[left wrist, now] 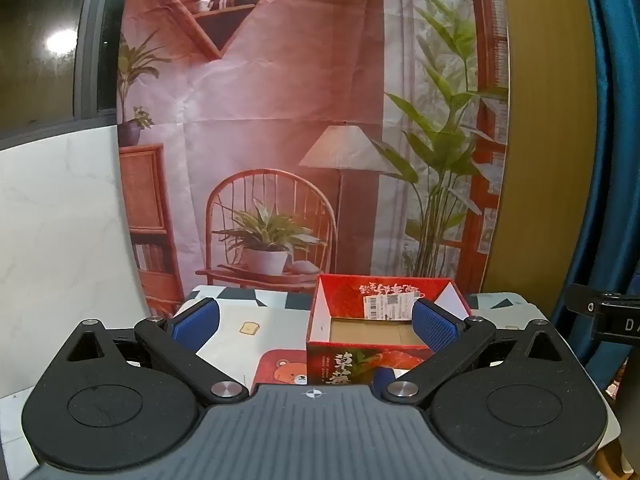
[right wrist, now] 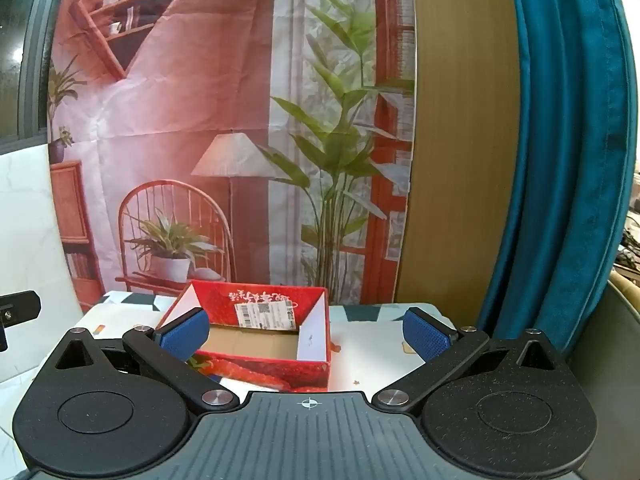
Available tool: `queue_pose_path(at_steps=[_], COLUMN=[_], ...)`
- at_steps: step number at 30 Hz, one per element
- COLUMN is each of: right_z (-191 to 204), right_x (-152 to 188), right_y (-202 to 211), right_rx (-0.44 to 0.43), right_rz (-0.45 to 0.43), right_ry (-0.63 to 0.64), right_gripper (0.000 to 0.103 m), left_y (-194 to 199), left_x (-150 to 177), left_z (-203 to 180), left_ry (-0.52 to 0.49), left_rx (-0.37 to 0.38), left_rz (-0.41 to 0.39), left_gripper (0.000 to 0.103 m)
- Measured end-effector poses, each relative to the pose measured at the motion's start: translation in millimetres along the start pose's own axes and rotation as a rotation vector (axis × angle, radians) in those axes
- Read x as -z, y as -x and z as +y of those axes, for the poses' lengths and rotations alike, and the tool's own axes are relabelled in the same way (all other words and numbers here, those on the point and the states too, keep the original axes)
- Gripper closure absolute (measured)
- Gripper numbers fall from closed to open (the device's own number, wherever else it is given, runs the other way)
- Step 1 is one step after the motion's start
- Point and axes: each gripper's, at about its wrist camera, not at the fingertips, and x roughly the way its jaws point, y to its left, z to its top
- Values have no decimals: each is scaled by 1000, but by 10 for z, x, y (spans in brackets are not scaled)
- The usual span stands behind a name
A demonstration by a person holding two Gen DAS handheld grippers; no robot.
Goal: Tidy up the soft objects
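Left wrist view: nearest the lens sits the grey ribbed body of the left gripper (left wrist: 316,326), its two blue-padded fingers (left wrist: 196,325) spread wide with nothing between them. Its right pad overlaps the right wall of the red cardboard box (left wrist: 344,364), hiding that corner. This box stands open-topped on the patterned table cover (left wrist: 256,312), towards the table's far right corner. Its visible interior shows only a bare brown cardboard floor and a white shipping label (left wrist: 387,307) on the inner back wall; the label print is too small to read. A near-side floor strip is concealed behind the front wall. No soft object can be made out in this view. A bear motif on the cover is partly cut off by the gripper body. At the right edge, a black part of the other device is only partly in frame.

Right wrist view: the right gripper (right wrist: 306,334) is likewise fully spread and holds nothing. Its left pad (right wrist: 185,334) covers the box's (right wrist: 280,372) near left corner. The box lies left of centre, short of the table's far edge, and again shows only bare cardboard inside. Behind the table hangs a printed backdrop (right wrist: 200,120), with a teal curtain (right wrist: 560,160) to the right.
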Motion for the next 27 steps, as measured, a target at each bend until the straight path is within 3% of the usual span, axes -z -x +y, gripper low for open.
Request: queue_pose_path(at_steps=[27], right_z=[-23], right_x=[6], right_y=[-18], right_rx=[-3], right_rz=[7], right_ry=[-7], right_gripper=[0], left_y=[-31], left_x=[18], left_z=[36], left_ry=[10], left_rx=[-5], left_rz=[15], left_gripper=[0])
